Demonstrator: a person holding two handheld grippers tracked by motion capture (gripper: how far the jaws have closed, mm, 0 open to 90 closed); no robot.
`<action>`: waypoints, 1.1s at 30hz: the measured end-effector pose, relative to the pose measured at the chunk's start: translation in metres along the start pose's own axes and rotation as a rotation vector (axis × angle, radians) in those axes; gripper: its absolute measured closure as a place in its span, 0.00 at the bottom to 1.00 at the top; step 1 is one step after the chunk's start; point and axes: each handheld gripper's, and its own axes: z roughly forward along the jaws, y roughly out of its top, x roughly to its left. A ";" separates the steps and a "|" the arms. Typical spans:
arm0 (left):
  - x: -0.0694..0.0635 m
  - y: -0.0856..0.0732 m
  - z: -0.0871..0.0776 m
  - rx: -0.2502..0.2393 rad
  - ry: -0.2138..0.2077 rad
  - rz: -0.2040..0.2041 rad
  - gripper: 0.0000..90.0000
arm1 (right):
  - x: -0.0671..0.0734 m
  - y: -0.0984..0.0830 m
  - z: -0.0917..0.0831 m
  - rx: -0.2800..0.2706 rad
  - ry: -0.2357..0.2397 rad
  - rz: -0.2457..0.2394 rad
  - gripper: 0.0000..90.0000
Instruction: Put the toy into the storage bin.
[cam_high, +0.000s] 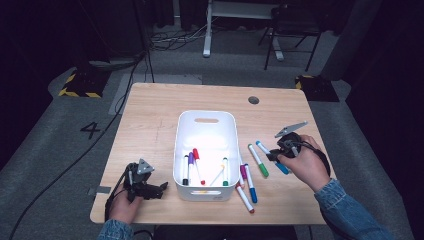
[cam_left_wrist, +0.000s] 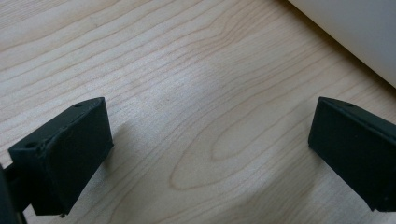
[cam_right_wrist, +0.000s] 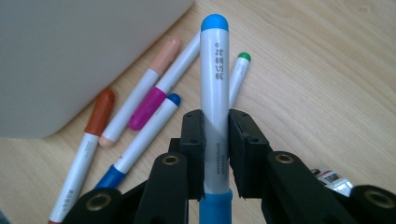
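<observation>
The light-blue marker is clamped between the pads of the right gripper, cap end pointing away from the hand and, judging by the gripper view, lifted clear of the wooden table. In the high view that gripper sits to the right of the white bin, with the marker's blue end poking out beside the hand.

The work in hand looks like gathering loose markers into the bin. 4 or 5 already lie inside it — a black-capped, a purple, a red and a green one can be made out. Left on the table, just right of the bin: a green marker, a dark-blue one, a magenta one, a peach-capped one and a red-brown one. So roughly half remains, by my reading.

The left gripper rests near the bin's left wall, jaws spread wide over bare wood — nothing between them.
</observation>
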 end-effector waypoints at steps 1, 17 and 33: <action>0.000 0.000 0.000 0.001 -0.001 0.000 0.00 | 0.002 0.002 -0.003 -0.005 0.006 0.005 0.86; 0.000 0.000 0.000 -0.001 -0.001 -0.001 0.00 | 0.031 0.041 -0.037 -0.076 0.053 -0.100 0.86; 0.000 0.000 0.000 0.001 -0.001 0.000 0.00 | 0.058 0.074 -0.040 -0.092 0.127 -0.141 0.86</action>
